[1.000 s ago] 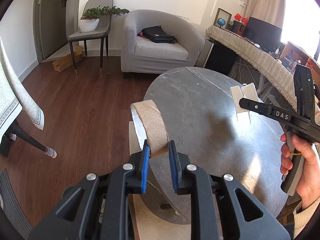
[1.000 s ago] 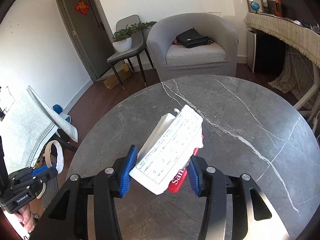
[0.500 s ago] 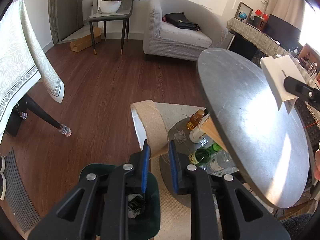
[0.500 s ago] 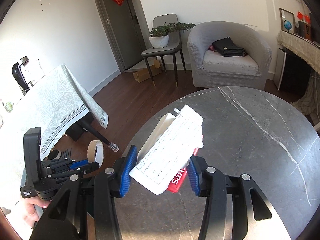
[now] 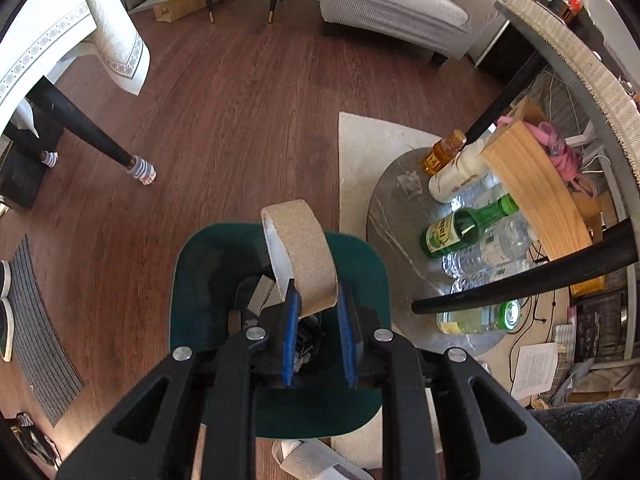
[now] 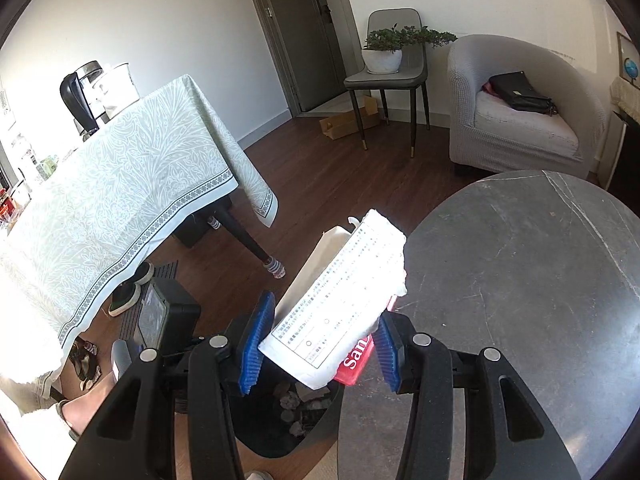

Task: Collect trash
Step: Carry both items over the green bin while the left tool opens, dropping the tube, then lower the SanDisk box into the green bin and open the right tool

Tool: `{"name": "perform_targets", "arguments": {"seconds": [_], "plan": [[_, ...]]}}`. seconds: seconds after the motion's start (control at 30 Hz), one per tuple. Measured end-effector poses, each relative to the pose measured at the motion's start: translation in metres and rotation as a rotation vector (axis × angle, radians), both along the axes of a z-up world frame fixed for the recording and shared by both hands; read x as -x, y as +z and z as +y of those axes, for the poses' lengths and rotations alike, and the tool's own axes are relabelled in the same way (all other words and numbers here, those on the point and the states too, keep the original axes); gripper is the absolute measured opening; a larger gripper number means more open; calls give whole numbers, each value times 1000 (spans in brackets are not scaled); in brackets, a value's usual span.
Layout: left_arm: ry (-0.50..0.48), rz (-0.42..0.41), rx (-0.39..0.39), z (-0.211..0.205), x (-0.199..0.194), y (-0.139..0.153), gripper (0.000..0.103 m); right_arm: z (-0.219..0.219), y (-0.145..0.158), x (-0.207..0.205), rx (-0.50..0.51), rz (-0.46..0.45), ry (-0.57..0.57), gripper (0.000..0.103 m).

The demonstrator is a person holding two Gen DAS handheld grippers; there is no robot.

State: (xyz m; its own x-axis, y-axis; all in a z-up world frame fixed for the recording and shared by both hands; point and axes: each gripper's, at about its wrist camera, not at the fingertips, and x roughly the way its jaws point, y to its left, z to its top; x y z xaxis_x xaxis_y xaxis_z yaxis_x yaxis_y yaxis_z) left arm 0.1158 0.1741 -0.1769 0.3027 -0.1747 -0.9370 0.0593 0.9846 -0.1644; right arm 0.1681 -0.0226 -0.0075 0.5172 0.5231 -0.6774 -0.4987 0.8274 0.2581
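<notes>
The left gripper (image 5: 318, 304) pinches a cardboard tape core (image 5: 298, 248), a short ring with a rough, speckled tan outside and a smooth white inside; its 2 blue ribbed pads are drawn close on the ring's lower edge, the ring standing up between them. Directly below sits a dark green plastic trash bin (image 5: 200, 264) with a rounded-square rim, dark crumpled scraps in its bottom. It stands on glossy brown wood-plank flooring (image 5: 224, 128), beside a pale woven rug (image 5: 368, 148) and a low grey marbled shelf (image 5: 390, 208) crowded with clear and green bottles. The right gripper (image 6: 320, 340) clamps a flattened white paper package (image 6: 340, 300), printed with rows of small dark text and crumpled at its upper end, with a red strip bearing white letters at its lower right edge; the blue pads stand moderately apart, pressed on the package's 2 sides. The package hangs above the bin (image 6: 280, 408), just off the edge of a round grey stone tabletop (image 6: 520, 280) veined with thin pale lines. A leaf-patterned pale green tablecloth (image 6: 120, 208) drapes over a table on the left, and a grey ribbed armchair (image 6: 520, 120) stands against the far wall.
</notes>
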Motion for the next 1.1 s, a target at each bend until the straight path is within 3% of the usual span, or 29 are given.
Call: {"name": "perform_targets", "arguments": {"seconds": [0.17,0.3,0.33,0.37,0.47,0.57,0.9,1.1], "plan": [[-33,111,-28,5,9,-34,21,28,-7,5,45,1,44,48],[-34,135,-42,12,14,-44,21,47,-15,6,67,10,72,48],[-38,135,-39,13,15,-44,25,50,-17,5,70,14,77,48],[-40,133,-39,14,17,-44,39,53,-18,6,75,16,82,48],[-30,111,-42,18,19,-41,48,63,-23,4,80,23,90,48],[-16,74,-31,25,21,-28,47,72,-28,3,87,30,104,48],[76,-163,37,49,22,43,45,109,-71,7,189,68,166,48],[158,-275,34,67,23,82,38,129,-98,13,241,102,209,48]]}}
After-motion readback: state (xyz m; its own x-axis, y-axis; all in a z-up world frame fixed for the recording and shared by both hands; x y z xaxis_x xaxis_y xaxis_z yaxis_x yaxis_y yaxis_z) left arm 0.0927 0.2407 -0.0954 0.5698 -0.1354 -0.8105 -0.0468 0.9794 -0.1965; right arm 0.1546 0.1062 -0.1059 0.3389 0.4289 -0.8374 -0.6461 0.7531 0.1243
